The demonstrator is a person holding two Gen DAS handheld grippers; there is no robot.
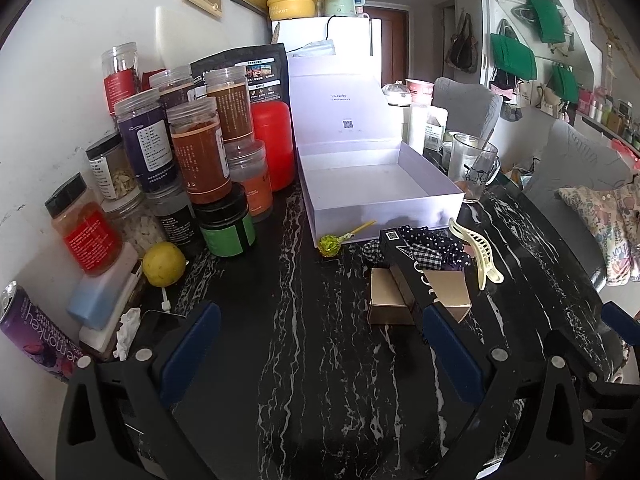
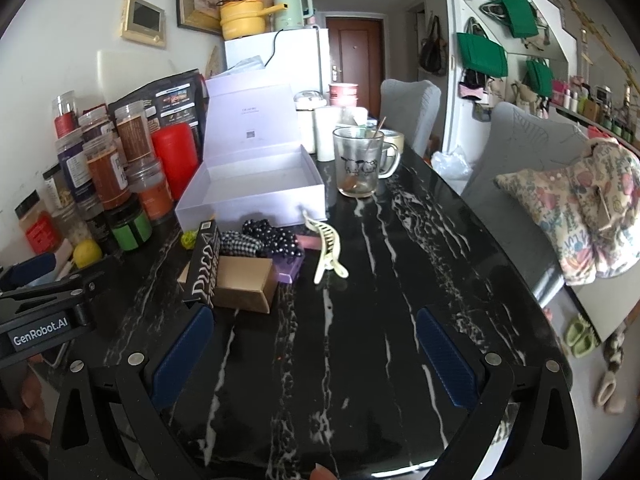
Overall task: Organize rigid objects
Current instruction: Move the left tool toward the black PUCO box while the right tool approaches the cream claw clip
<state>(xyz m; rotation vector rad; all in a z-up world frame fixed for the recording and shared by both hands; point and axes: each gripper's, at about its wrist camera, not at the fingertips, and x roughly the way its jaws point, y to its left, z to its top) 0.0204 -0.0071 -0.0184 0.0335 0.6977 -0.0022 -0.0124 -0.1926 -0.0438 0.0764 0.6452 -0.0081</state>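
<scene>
Jaws of both grippers stand wide apart with nothing between them. In the left wrist view the left gripper [image 1: 320,344] hovers low over the black marble table [image 1: 304,380], and the right gripper's [image 2: 316,344] own view shows it likewise. At twelve o'clock from the left gripper sits an open white box [image 1: 360,184], lid upright, nothing inside. Just in front of it lies a green lollipop [image 1: 332,245]. At one o'clock is a small heap: two tan boxes [image 1: 390,298], a long black box [image 1: 404,268] across them, dotted and checked scrunchies [image 1: 436,250], and a cream hair claw [image 1: 478,254] beside them. Jars [image 1: 192,148] crowd ten o'clock, with a lemon [image 1: 164,263] below. A glass mug [image 2: 358,164] stands right of the white box.
</scene>
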